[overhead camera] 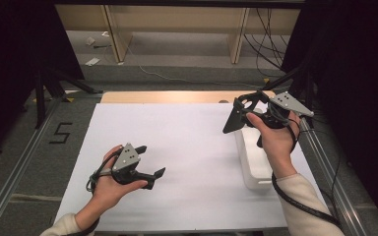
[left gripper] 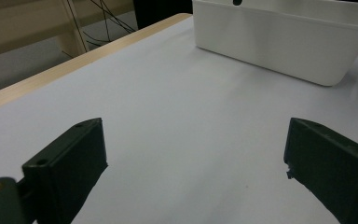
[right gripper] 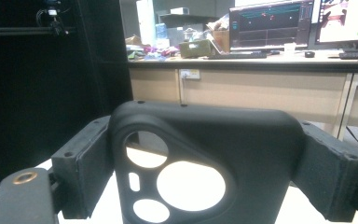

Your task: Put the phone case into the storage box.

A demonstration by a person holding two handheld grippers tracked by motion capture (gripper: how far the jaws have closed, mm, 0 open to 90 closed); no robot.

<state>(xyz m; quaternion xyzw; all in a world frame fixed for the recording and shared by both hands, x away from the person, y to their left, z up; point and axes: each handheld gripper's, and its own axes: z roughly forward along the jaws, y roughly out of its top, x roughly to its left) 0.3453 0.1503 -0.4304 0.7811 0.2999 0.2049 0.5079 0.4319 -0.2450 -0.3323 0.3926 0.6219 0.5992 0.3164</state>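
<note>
I see a black phone case (right gripper: 205, 163) clamped between the right gripper's (overhead camera: 248, 114) pads, upright, its camera cutouts at lower centre of the right gripper view. In the high view it sits at upper right, above the far end of a white bin (overhead camera: 254, 162), which lies along the right edge of the white table (overhead camera: 177, 147). It looks clear of the bin, though I can't be sure. My left gripper (overhead camera: 150, 161) rests at lower left, jaws wide, nothing between them.
</note>
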